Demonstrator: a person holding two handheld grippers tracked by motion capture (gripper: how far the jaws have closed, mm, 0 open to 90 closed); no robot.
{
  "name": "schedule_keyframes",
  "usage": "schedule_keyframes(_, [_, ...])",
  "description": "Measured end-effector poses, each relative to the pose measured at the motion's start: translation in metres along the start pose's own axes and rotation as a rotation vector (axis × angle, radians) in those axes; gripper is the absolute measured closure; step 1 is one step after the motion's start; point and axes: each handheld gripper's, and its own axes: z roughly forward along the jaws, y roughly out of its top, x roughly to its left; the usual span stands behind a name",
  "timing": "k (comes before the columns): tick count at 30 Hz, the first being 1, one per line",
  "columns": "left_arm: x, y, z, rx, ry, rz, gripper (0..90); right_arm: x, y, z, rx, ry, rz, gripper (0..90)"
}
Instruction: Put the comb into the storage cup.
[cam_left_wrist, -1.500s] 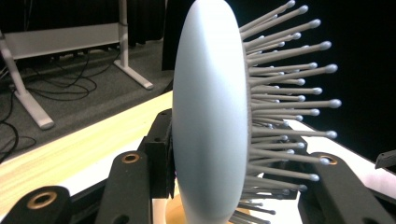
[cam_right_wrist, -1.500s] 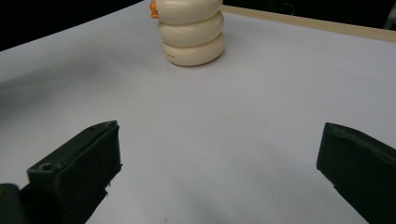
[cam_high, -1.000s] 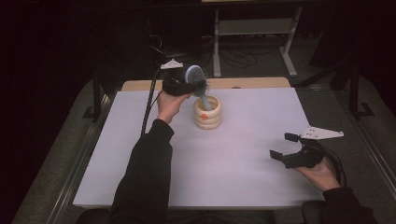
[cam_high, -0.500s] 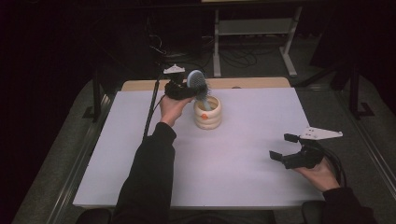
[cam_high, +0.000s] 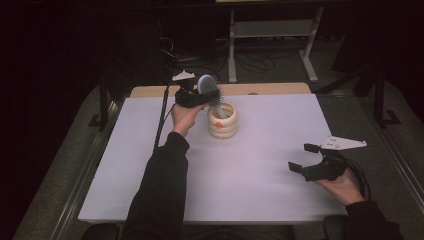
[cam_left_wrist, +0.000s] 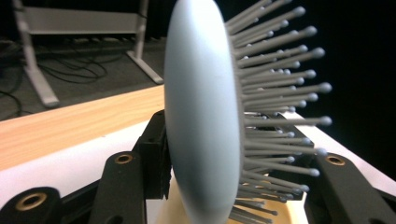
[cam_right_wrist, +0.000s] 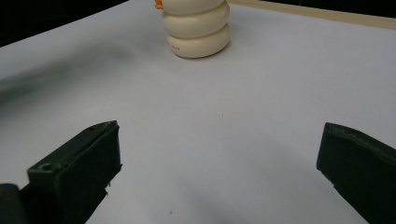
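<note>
Hairbrush (cam_high: 207, 86) is being held over the cream ringed cup (cam_high: 223, 121) by the left gripper (cam_high: 192, 95) in the high view, handle dipping inside, at the worktop's (cam_high: 260, 165) far edge. In the left gripper view, fingers (cam_left_wrist: 154, 161) are being clamped on its head. In the right gripper view, fingers (cam_right_wrist: 77, 165) are being kept wide apart.

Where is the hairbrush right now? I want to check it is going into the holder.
In the high view the hairbrush is at the table's far left-centre, clamped in the left gripper, its handle angled down into the cream ribbed holder.

A white table top (cam_high: 260, 165) with a wooden far edge (cam_high: 270, 88); behind it, a grey metal frame (cam_high: 272, 30) over floor cables (cam_high: 255, 62)
</note>
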Motion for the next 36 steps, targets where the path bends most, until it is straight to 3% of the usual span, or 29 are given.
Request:
schedule_keyframes(4, [0.0,-0.002,-0.002,-0.005,0.018,0.008,47.7,0.0,0.0,-0.001,-0.005,0.001,0.002,0.0])
schedule_keyframes(16, [0.004,-0.005,-0.011,0.015,-0.011,0.027,44.2,-0.001,0.0,-0.001,-0.004,0.003,0.002,0.0])
schedule_keyframes(23, [0.009,-0.004,-0.02,0.01,-0.02,0.026,31.6,0.0,0.0,-0.001,-0.004,0.005,0.002,0.0])
schedule_keyframes(25, [0.009,-0.005,-0.022,0.021,-0.011,0.035,19.9,-0.001,0.0,-0.001,-0.005,0.006,0.002,0.0])
schedule_keyframes(29, [0.012,-0.007,-0.027,0.032,-0.008,0.042,11.3,0.0,0.0,-0.001,-0.005,0.008,-0.001,0.0])
schedule_keyframes(30, [0.013,-0.007,-0.028,0.033,0.0,0.047,2.9,0.0,0.0,-0.001,-0.004,0.009,-0.002,0.0])
schedule_keyframes(32, [0.014,-0.008,-0.03,0.046,0.016,0.062,0.0,0.0,0.0,-0.001,-0.003,0.008,-0.002,0.0])
schedule_keyframes(36, [0.018,-0.011,-0.039,0.031,0.002,0.065,0.0,0.0,0.0,-0.001,-0.005,0.007,-0.005,0.0])
